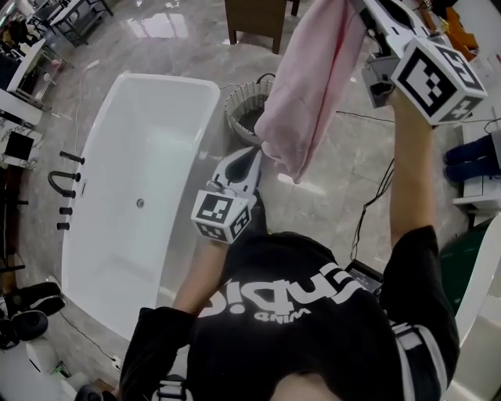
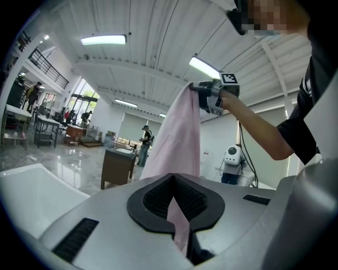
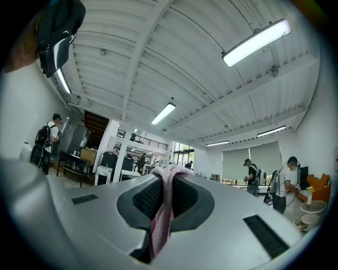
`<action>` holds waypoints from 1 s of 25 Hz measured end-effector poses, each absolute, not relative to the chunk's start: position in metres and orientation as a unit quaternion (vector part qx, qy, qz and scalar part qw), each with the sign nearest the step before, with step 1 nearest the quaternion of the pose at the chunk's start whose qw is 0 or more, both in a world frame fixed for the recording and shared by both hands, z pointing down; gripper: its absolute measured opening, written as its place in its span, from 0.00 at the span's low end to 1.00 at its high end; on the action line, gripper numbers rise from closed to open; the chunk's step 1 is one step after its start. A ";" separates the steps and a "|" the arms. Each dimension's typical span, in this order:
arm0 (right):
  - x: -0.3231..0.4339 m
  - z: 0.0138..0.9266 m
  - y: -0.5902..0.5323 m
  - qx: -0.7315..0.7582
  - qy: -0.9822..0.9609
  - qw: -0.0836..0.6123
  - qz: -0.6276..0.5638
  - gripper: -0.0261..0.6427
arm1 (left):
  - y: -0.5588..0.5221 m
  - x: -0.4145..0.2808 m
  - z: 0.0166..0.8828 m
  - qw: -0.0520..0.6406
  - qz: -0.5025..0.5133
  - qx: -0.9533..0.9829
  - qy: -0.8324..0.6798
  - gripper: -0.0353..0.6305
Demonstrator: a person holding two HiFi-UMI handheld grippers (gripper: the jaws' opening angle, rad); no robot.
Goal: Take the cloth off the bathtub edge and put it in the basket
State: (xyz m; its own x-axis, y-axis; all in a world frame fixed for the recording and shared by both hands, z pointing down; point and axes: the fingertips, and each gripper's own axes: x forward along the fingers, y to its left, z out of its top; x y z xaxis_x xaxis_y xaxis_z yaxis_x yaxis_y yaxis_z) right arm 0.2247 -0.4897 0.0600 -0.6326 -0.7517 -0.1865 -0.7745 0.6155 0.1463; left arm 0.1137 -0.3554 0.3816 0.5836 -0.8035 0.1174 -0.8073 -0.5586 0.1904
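A pink cloth [image 1: 309, 86] hangs in the air at the upper right, over the floor beside the tub. My right gripper [image 1: 362, 9] is raised high and shut on the cloth's top edge; in the right gripper view a pink fold [image 3: 161, 221] sits pinched between its jaws [image 3: 168, 171]. My left gripper [image 1: 252, 157] is lower, at the cloth's bottom end, and a strip of cloth [image 2: 179, 137] runs through its closed jaws [image 2: 173, 176]. The round wicker basket [image 1: 235, 106] stands on the floor behind the cloth, next to the far end of the white bathtub [image 1: 211, 102].
Black taps [image 1: 63, 180] stand at the tub's left side. A dark wooden cabinet [image 1: 254, 23] is beyond the basket. Cables [image 1: 376, 196] trail over the marble floor at the right. Several people stand far off in the hall.
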 end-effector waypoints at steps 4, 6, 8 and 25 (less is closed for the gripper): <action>0.226 0.065 -0.532 -0.430 0.895 0.054 0.105 0.06 | -0.406 0.114 0.383 0.111 0.008 0.889 -0.445 0.07; 0.225 0.061 -0.553 -0.433 0.893 0.056 0.108 0.06 | -0.434 0.113 0.379 0.109 0.008 0.892 -0.438 0.07; 0.225 0.053 -0.576 -0.436 0.891 0.058 0.112 0.06 | -0.463 0.112 0.372 0.105 0.008 0.896 -0.431 0.07; 0.196 0.024 -0.757 -0.464 0.875 0.058 0.124 0.06 | -0.672 0.083 0.340 0.091 0.007 0.915 -0.393 0.07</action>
State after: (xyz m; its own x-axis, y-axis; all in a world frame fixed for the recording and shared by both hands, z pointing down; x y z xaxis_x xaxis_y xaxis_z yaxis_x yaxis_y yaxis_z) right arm 0.1956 -0.7573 0.0235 -0.5633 -0.7974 -0.2165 -0.8261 0.5392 0.1637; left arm 0.0833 -0.6718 0.3400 0.6906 -0.7183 0.0845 -0.7209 -0.6743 0.1602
